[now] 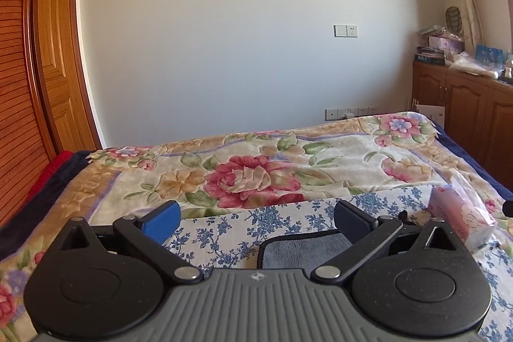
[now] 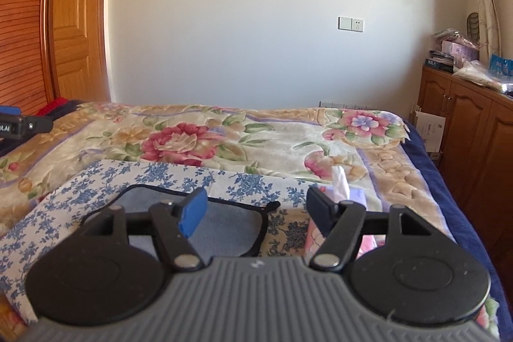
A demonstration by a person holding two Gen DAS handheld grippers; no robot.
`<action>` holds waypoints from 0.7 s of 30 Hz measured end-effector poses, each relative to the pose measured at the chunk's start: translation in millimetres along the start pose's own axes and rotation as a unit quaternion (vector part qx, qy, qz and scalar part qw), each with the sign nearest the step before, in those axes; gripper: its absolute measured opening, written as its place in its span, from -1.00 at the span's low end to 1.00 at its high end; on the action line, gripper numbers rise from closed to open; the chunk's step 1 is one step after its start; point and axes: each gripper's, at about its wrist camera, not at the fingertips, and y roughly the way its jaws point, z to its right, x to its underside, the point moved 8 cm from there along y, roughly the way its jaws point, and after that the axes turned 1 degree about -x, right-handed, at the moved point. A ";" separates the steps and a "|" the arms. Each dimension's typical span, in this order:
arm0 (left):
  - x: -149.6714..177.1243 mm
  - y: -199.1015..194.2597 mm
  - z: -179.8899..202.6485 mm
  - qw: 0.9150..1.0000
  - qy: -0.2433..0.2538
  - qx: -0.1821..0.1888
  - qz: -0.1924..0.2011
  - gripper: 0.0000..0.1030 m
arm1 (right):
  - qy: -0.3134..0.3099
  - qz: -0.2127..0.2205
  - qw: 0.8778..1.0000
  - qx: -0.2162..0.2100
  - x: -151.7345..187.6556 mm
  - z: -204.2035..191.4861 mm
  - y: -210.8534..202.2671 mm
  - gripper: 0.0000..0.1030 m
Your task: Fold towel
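A grey towel with a black hem (image 1: 304, 250) lies on a white cloth with blue flowers (image 1: 224, 233) on the bed. In the right wrist view the towel (image 2: 224, 226) lies flat under and just ahead of my fingers. My left gripper (image 1: 256, 218) is open and empty, held above the cloth to the left of the towel. My right gripper (image 2: 256, 209) is open and empty above the towel's right part. The tip of the left gripper (image 2: 19, 124) shows at the left edge of the right wrist view.
A pink tissue pack (image 1: 461, 213) lies to the right of the towel; it also shows in the right wrist view (image 2: 343, 191). The floral blanket (image 1: 256, 169) covers the bed. A wooden cabinet (image 2: 471, 124) stands on the right, a wooden door (image 1: 54, 53) on the left.
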 end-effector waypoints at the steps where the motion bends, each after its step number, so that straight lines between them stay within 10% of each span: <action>1: 0.3 -4.1 0.1 1.000 0.001 0.001 0.000 1.00 | 0.000 0.001 1.000 0.001 -0.5 0.2 -4.2 0.34; 21: 13.9 -100.3 -0.5 1.000 -0.007 0.017 0.004 1.00 | -0.002 0.029 1.000 -0.002 -24.7 -10.2 -81.3 1.00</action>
